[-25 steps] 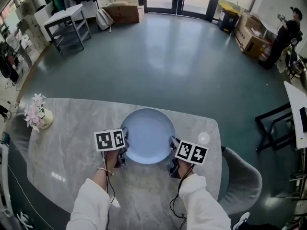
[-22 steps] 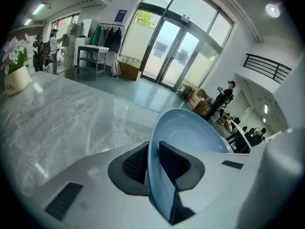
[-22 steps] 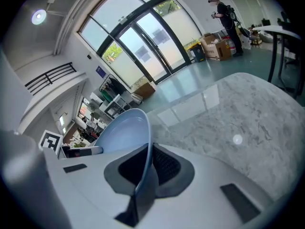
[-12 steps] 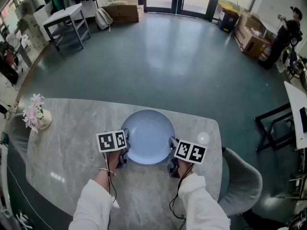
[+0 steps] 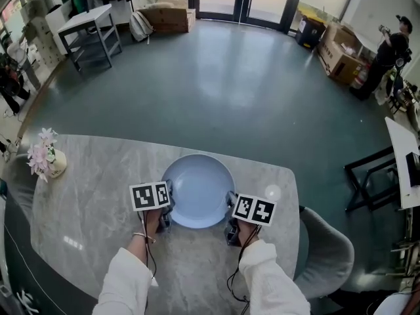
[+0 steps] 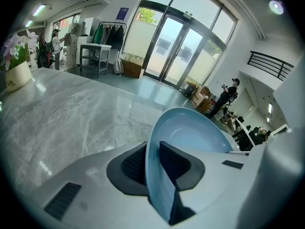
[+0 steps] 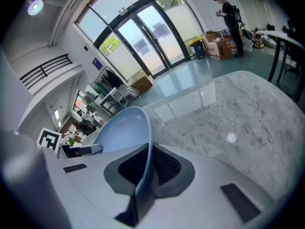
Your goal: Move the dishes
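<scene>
Plate: being held by both rims over the middle of the table.
Left gripper: jaws being clamped on the left rim.
Right gripper: jaws being clamped on the right rim.
Change: plate being drawn slightly nearer than a second ago, so the move is judged begun.

The head view looks steeply down from above and behind the left gripper and right gripper, taking in the table and floor. Each gripper view sits close behind its own jaws, facing forward across the plate toward the doors. All three share plate, table and doors.
</scene>
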{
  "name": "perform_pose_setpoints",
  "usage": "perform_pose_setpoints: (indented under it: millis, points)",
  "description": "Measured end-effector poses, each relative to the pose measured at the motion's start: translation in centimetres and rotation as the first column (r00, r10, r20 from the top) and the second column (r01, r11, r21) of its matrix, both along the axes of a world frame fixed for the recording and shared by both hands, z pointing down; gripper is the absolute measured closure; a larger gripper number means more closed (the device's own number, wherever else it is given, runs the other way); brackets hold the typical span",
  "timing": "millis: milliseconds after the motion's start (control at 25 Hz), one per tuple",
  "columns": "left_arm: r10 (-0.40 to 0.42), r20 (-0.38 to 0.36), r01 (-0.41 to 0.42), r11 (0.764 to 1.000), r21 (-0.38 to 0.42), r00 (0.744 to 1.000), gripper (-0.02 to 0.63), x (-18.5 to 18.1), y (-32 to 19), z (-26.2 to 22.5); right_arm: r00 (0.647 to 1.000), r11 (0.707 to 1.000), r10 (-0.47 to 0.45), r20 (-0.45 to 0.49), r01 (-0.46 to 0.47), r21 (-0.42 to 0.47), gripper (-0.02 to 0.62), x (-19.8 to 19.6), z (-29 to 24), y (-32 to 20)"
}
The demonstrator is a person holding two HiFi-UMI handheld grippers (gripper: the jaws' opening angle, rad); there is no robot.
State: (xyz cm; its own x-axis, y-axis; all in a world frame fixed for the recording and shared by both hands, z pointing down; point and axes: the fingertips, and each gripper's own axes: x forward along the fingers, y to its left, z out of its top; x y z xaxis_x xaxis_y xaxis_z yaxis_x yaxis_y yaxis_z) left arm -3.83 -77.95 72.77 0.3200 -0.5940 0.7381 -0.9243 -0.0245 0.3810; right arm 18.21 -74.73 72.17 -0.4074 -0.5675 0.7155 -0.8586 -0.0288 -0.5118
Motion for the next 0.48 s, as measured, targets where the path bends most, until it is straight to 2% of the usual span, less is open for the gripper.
perform_pose_setpoints:
  millis: [480]
  points:
    - [0.039,0.029,-0.04,0.999,0.029,0.999,0.548,0.24,-0.43,-0.18,0.999,1.0,-0.012,-0.03,0.012,0.01,0.525,-0.02,0.0,0.0]
